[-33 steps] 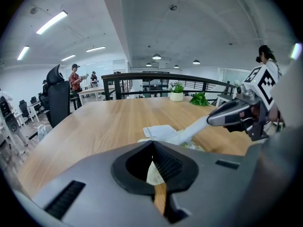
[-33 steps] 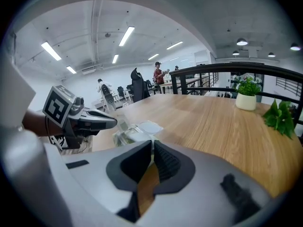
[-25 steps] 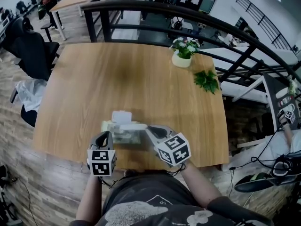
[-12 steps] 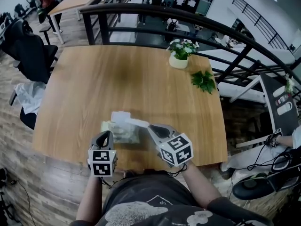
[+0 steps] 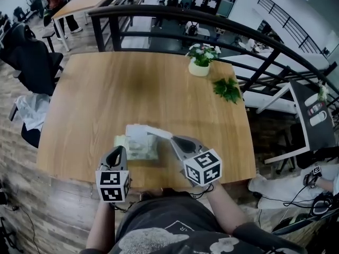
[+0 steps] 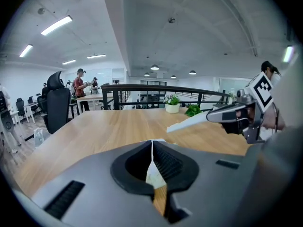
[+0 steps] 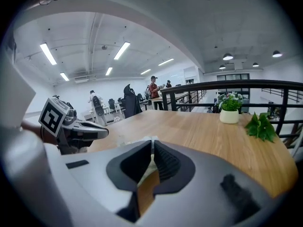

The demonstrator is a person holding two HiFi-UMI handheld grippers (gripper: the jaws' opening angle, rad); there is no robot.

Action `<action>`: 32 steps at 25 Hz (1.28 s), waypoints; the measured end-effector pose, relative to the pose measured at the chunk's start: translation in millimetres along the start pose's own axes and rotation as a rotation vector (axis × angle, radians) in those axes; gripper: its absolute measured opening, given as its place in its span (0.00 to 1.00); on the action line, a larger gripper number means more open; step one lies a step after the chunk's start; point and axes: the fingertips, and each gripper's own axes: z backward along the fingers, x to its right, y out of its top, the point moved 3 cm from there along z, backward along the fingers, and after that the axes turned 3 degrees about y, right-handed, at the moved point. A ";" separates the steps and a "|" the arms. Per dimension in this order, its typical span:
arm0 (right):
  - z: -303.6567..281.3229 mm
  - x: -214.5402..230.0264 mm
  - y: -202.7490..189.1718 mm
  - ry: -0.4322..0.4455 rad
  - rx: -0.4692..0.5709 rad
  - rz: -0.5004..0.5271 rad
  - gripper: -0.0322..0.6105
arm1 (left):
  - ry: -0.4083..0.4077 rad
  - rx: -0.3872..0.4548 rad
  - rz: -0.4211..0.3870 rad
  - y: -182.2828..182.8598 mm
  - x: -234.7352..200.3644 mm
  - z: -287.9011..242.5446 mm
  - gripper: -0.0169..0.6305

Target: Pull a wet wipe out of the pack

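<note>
Drawing out the wipe (image 5: pixel 152 131): my right hand-held gripper (image 5: pixel 172 138) clamps it, my left hand-held gripper (image 5: pixel 121 149) pinches the pack (image 5: pixel 139 150); next, I lift higher.

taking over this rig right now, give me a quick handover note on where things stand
Left gripper: fingers shut on the left edge of the wipe pack, which sits by the near edge of the table.
Right gripper: shut on the end of a wet wipe.
Wipe: drawn out in a strip from the pack's top to the right gripper.
Done: pack gripped, wipe gripped and partly out.
Left: pull the wipe away until it comes free; its far end looks to be at the pack's opening.
</note>
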 end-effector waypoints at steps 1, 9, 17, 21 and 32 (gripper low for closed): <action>2.4 0.8 1.1 -0.007 0.010 -0.004 0.11 | -0.002 0.009 0.006 2.4 0.0 1.7 0.05; 29.1 5.7 15.0 -0.079 0.079 -0.015 0.10 | -0.044 0.059 0.011 20.0 5.1 14.3 0.05; 54.6 6.7 5.1 -0.149 0.099 -0.059 0.10 | -0.087 0.073 -0.001 20.8 10.2 22.0 0.05; 63.3 2.7 -1.5 -0.180 0.092 -0.064 0.10 | -0.104 0.075 -0.007 19.1 10.4 25.6 0.05; 84.5 -14.5 -12.8 -0.208 0.094 -0.047 0.10 | -0.157 0.072 -0.017 7.4 23.4 33.2 0.05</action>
